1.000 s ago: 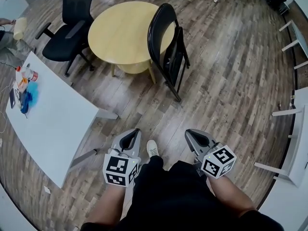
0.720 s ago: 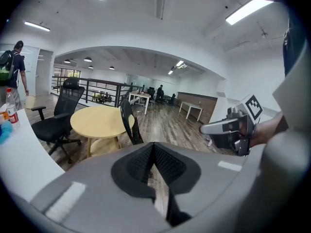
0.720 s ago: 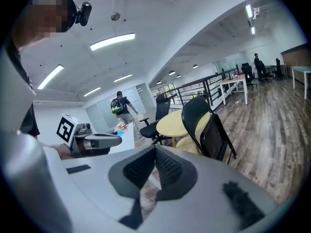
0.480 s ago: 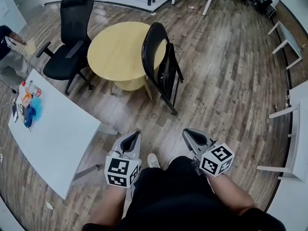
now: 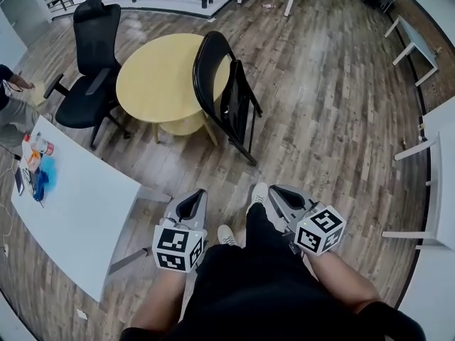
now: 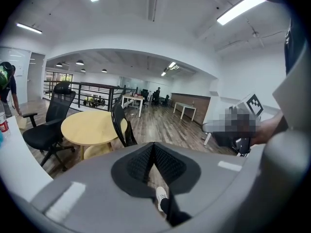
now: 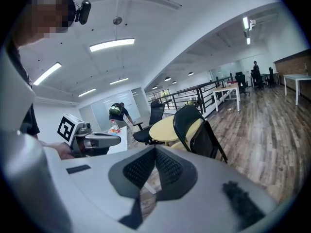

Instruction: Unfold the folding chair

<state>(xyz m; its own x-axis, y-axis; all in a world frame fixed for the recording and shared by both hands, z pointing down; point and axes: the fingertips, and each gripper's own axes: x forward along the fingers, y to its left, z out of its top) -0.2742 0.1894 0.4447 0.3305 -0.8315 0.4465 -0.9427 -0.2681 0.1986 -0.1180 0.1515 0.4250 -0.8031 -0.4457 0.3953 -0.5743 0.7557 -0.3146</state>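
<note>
Standing folded beside table (image 5: 153, 77): folding chair (image 5: 238, 109) | left hand-held gripper (image 5: 192, 203), right hand-held gripper (image 5: 281, 195) closed

My left gripper (image 6: 154, 148) is closed, empty. Beyond it the folding chair (image 6: 120, 126) stands at the right edge of the round table (image 6: 87, 127).

We count one folding chair (image 5: 236, 105), one office chair (image 5: 84, 109) and one round table (image 5: 160, 77). We make out at least three white tables (image 5: 78, 197) (image 5: 441, 176) (image 5: 416, 38). Two grippers show: the left gripper (image 5: 197, 196) and the right gripper (image 5: 279, 192).
</note>
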